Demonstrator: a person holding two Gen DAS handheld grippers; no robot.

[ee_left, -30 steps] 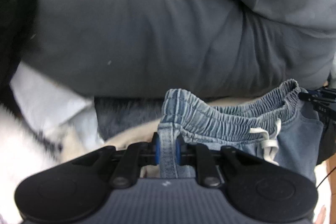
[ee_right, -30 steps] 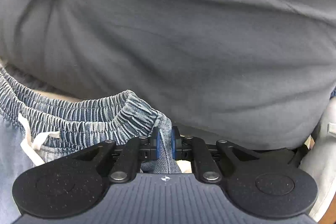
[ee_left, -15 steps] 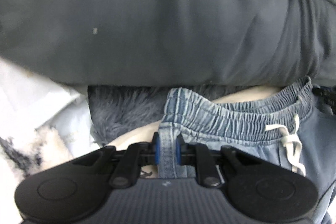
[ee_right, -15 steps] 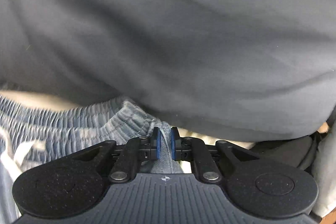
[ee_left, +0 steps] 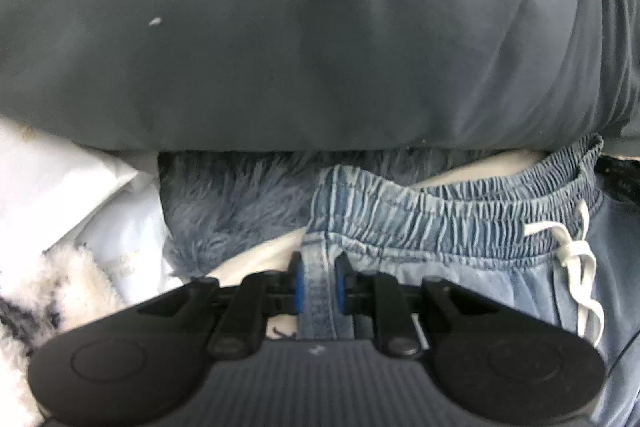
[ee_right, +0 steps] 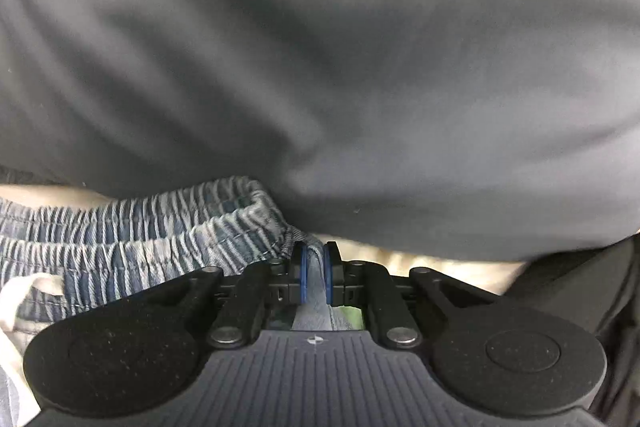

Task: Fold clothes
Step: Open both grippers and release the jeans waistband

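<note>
The dark grey cloth [ee_left: 320,27] fills the upper part of both views and runs off the edges from nine through twelve to three o'clock, so its shape cannot be told; in the right wrist view it is smeared with blur; the denim shorts [ee_left: 460,223] are cut off at four o'clock, legs out of sight; the seam vanishes between the jaws of the left gripper [ee_left: 320,283]; the white drawstring [ee_right: 24,291] is cropped at eight o'clock; the fluffy white thing [ee_left: 60,287] at eight o'clock is blurred and cut off.
</note>
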